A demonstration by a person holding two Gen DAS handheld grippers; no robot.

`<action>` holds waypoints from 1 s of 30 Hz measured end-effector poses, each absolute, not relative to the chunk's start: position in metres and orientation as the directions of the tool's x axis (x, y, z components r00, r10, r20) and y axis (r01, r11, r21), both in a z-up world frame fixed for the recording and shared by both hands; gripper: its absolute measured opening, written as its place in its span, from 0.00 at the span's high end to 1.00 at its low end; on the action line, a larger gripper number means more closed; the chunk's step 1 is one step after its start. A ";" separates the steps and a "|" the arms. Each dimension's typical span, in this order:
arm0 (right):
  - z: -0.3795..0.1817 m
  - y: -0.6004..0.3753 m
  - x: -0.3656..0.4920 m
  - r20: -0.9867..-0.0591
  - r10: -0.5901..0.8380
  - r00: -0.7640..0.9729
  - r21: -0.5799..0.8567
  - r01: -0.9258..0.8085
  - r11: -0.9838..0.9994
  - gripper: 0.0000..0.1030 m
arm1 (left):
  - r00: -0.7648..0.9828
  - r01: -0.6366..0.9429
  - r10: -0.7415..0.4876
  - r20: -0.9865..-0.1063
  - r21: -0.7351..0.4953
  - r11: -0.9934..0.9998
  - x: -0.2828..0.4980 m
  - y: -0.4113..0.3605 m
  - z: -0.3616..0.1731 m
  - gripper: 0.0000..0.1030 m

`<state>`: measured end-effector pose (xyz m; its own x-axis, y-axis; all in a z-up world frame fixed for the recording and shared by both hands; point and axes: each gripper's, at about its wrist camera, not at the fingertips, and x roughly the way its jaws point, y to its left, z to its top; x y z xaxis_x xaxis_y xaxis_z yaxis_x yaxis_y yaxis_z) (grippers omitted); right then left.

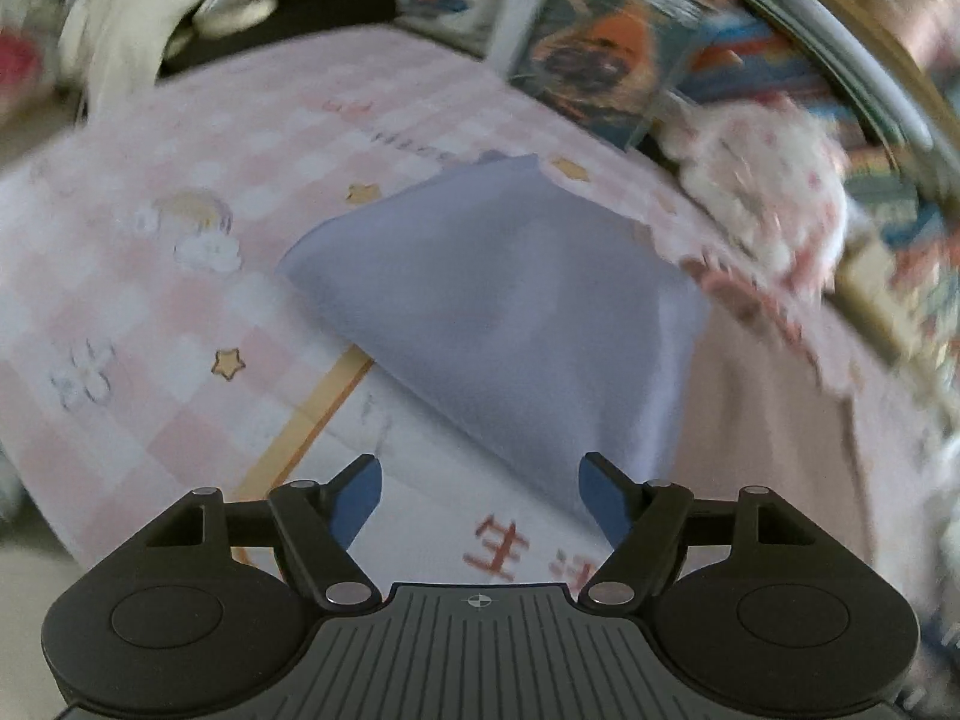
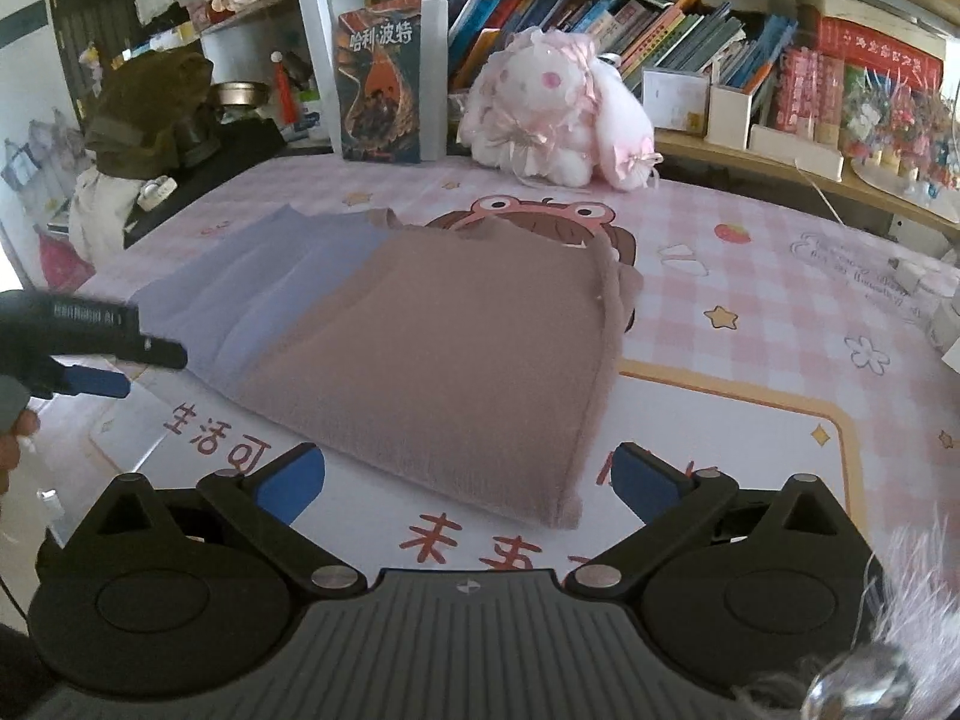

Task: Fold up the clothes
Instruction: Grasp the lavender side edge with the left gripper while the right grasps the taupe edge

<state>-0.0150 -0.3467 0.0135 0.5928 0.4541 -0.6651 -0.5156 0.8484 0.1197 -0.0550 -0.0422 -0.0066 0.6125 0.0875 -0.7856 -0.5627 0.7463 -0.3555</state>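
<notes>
A folded garment lies flat on the pink checked mat [image 2: 750,300]; its right part is dusty pink-brown knit [image 2: 444,360] and its left part is lavender cloth [image 2: 252,294]. The left wrist view is blurred and shows the lavender cloth [image 1: 498,312] close ahead with the pink-brown part [image 1: 768,420] to its right. My left gripper [image 1: 480,498] hangs open just short of the lavender edge, nothing between its fingers; it also shows at the left edge of the right wrist view [image 2: 102,360]. My right gripper [image 2: 468,480] stands open at the garment's near corner, holding nothing.
A pink and white plush rabbit [image 2: 552,114] and an upright book [image 2: 378,78] stand at the back of the mat. Shelves of books [image 2: 690,24] run behind. A brown plush [image 2: 150,114] sits at the back left. Small white boxes [image 2: 936,300] line the right edge.
</notes>
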 end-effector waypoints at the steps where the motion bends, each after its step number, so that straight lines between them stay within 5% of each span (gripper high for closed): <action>1: 0.014 -0.346 -0.014 -0.668 0.445 0.596 0.117 -0.507 0.854 0.00 | 0.618 -0.579 0.079 -0.782 -0.384 0.719 -0.055 -0.033 -0.008 0.28; 10: 0.014 -0.337 -0.004 -0.691 0.368 0.622 0.105 -0.418 0.902 0.00 | 0.680 -0.654 0.025 -0.733 -0.590 0.474 -0.052 0.032 -0.027 0.32; 15: 0.017 -0.344 0.011 -0.686 0.322 0.652 0.145 -0.311 0.939 0.05 | 0.706 -0.664 -0.005 -0.708 -0.665 0.343 -0.051 0.054 -0.037 0.48; 17: 0.015 -0.348 0.018 -0.690 0.287 0.665 0.155 -0.253 0.955 0.20 | 0.718 -0.664 -0.016 -0.696 -0.690 0.289 -0.050 0.062 -0.042 0.57; 19: 0.011 -0.351 0.025 -0.704 0.245 0.667 0.151 -0.197 0.969 0.52 | 0.726 -0.664 -0.023 -0.688 -0.709 0.239 -0.050 0.070 -0.046 0.63; 22: 0.001 -0.354 0.038 -0.737 0.220 0.639 0.157 -0.155 0.975 0.75 | 0.724 -0.671 -0.022 -0.690 -0.711 0.212 -0.053 0.072 -0.049 0.71; 26: -0.007 -0.346 0.044 -0.762 0.218 0.610 0.142 -0.171 0.975 0.81 | 0.714 -0.664 0.009 -0.700 -0.674 0.324 -0.048 0.067 -0.042 0.91; 30: -0.010 -0.340 0.045 -0.774 0.196 0.602 0.107 -0.180 0.978 0.81 | 0.786 -0.505 0.072 -0.614 -0.570 0.648 -0.035 0.036 -0.001 0.91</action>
